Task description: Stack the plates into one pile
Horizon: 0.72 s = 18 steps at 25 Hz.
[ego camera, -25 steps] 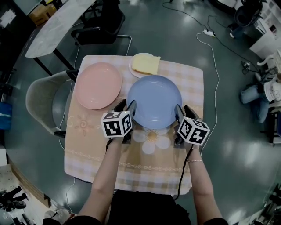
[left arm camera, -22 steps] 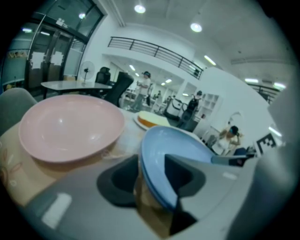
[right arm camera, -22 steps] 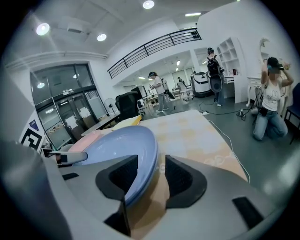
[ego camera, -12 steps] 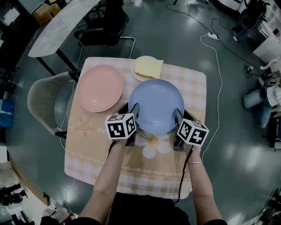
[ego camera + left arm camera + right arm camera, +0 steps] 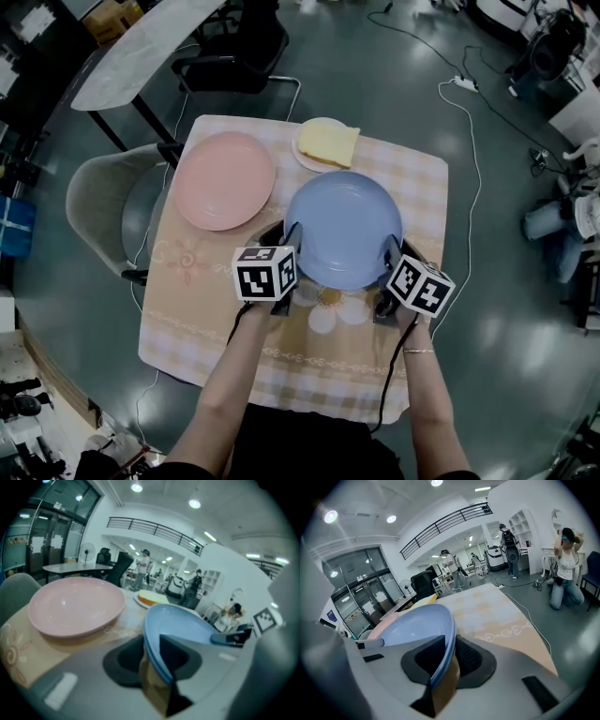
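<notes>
A blue plate (image 5: 343,230) is in the middle of the checked tablecloth. My left gripper (image 5: 292,236) grips its near-left rim and my right gripper (image 5: 388,253) its near-right rim. Both have just been closing. In the left gripper view the blue plate (image 5: 183,625) runs edge-on between the pads of the left gripper (image 5: 152,660). The right gripper view shows the same: the blue plate (image 5: 417,625) has its rim pinched in the right gripper (image 5: 446,660). A pink plate (image 5: 225,180) lies apart at the far left, and shows as the pink plate (image 5: 75,606) in the left gripper view.
A small white plate (image 5: 312,159) carrying a yellow block stands at the far edge, just behind the blue plate. The table (image 5: 187,309) is small and square. A grey chair (image 5: 103,211) is at its left, and a cable (image 5: 466,187) lies on the floor at the right.
Both grippers moved in from beside the blue plate onto its near rim, and their jaws closed on it. The pink plate and the small white plate have not moved.
</notes>
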{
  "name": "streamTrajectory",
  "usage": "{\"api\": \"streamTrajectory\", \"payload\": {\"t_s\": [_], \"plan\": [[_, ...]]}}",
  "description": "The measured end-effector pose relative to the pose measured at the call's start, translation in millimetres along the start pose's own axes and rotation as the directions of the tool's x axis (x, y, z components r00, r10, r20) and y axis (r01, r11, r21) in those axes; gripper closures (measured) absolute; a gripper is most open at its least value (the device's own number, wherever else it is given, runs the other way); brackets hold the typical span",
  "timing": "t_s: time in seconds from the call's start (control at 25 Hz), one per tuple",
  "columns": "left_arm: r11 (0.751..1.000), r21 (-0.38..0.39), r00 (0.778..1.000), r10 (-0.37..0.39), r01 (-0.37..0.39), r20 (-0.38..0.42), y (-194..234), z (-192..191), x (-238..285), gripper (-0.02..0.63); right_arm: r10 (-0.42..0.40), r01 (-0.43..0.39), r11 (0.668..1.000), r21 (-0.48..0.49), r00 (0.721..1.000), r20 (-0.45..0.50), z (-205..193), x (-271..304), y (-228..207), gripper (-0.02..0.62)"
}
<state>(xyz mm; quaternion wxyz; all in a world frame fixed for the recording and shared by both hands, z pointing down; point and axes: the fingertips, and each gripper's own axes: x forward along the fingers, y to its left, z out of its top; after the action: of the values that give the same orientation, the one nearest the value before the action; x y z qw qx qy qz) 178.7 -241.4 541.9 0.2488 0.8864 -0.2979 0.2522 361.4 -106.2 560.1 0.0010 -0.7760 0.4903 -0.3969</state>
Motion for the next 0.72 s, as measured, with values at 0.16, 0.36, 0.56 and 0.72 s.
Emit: {"api": "streamTrajectory", "payload": {"t_s": [0.16, 0.36, 0.56, 0.72], "plan": [[1.0, -0.004, 1.0, 0.002, -0.002, 0.025, -1, 4, -15, 0.495, 0.025, -0.025, 1.0, 0.006, 1.0, 0.001, 3, -11, 10, 0.528], [1.0, -0.017, 0.997, 0.024, -0.023, 0.067, 6, 13, -35, 0.495, 0.072, -0.071, 0.997, -0.031, 0.997, 0.013, 8, -18, 31, 0.505], [0.997, -0.045, 0.993, 0.069, -0.065, 0.096, 28, 16, -60, 0.495, 0.125, -0.125, 0.99, -0.062, 0.992, -0.003, 5, -17, 63, 0.506], [0.992, -0.062, 0.986, 0.118, -0.111, 0.117, 54, 21, -83, 0.495, 0.17, -0.172, 0.98, -0.099, 0.985, -0.026, 1, -11, 96, 0.506]]}}
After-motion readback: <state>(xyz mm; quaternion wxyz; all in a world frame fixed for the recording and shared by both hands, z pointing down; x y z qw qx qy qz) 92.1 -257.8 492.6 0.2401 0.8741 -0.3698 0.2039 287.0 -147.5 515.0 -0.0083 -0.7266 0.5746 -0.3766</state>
